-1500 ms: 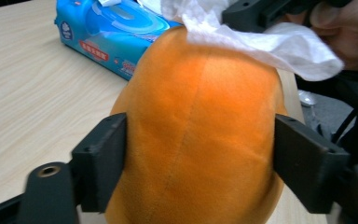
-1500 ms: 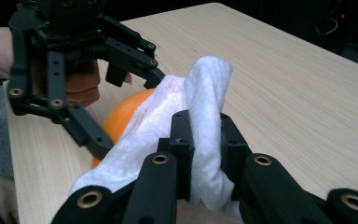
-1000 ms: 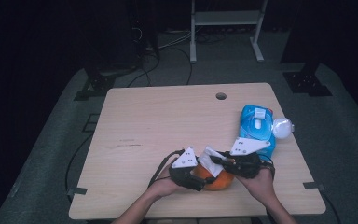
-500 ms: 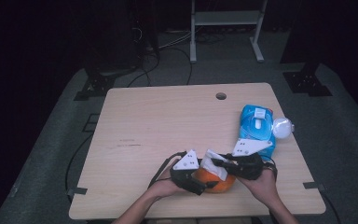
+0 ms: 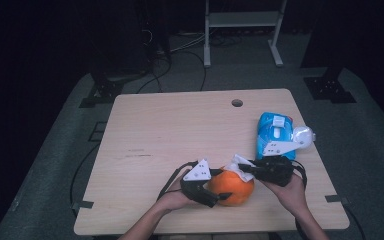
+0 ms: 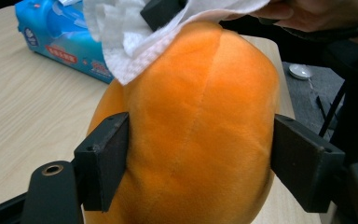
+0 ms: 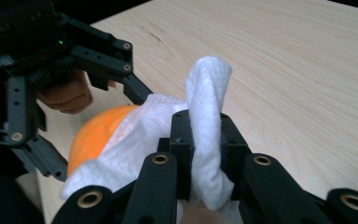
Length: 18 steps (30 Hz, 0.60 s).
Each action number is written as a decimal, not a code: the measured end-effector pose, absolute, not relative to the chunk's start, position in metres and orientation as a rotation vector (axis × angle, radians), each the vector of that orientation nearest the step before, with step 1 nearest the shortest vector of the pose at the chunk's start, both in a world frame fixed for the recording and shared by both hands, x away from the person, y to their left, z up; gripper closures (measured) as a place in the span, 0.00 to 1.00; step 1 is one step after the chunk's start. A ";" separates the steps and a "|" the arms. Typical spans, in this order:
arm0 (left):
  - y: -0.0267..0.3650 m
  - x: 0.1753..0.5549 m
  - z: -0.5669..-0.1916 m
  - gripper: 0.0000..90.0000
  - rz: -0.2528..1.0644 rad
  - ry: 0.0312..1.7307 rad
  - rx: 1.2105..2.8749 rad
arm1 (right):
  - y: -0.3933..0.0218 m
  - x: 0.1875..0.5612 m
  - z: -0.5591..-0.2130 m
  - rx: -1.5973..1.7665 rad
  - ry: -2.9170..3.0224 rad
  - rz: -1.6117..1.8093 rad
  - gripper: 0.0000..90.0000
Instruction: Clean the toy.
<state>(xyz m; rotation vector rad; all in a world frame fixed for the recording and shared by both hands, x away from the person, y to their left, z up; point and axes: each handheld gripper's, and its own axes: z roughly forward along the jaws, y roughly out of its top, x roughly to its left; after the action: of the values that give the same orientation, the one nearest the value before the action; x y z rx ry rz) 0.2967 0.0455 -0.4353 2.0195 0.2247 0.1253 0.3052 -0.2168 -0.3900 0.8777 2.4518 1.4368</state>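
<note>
Item: orange plush fruit [image 5: 232,188] at the worktop's [image 5: 170,130] near edge, bracketed by my left tool [image 6: 196,161], whose pads have just been shifting — the white wipe [image 7: 205,140] pinched in my right tool [image 7: 200,161] lies on its top.

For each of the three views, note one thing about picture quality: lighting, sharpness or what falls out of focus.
High view: the table is lit, its surroundings nearly black, and the picture is soft. Left gripper view: the orange plush toy shows crisp pile; the blue wipes pack behind is slightly soft. Right gripper view: the white wipe is evenly lit, the wood grain beyond it sharp.
</note>
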 end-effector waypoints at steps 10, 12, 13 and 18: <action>0.037 0.284 -0.435 0.27 0.180 0.107 2.065 | -0.193 0.308 -0.396 0.825 2.521 1.431 0.88; 0.040 0.288 -0.436 0.28 0.163 0.148 2.047 | -0.196 0.308 -0.394 0.848 2.512 1.428 0.88; 0.042 0.291 -0.436 0.28 0.158 0.167 2.044 | -0.199 0.309 -0.393 0.855 2.504 1.430 0.88; 0.052 0.303 -0.437 0.28 0.103 0.270 1.994 | -0.217 0.310 -0.393 0.911 2.470 1.470 0.88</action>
<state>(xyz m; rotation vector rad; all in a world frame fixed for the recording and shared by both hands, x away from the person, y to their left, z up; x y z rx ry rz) 0.3034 0.0524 -0.4368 1.9943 0.2695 0.1025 0.3103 -0.2165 -0.3933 0.9111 2.4696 1.4698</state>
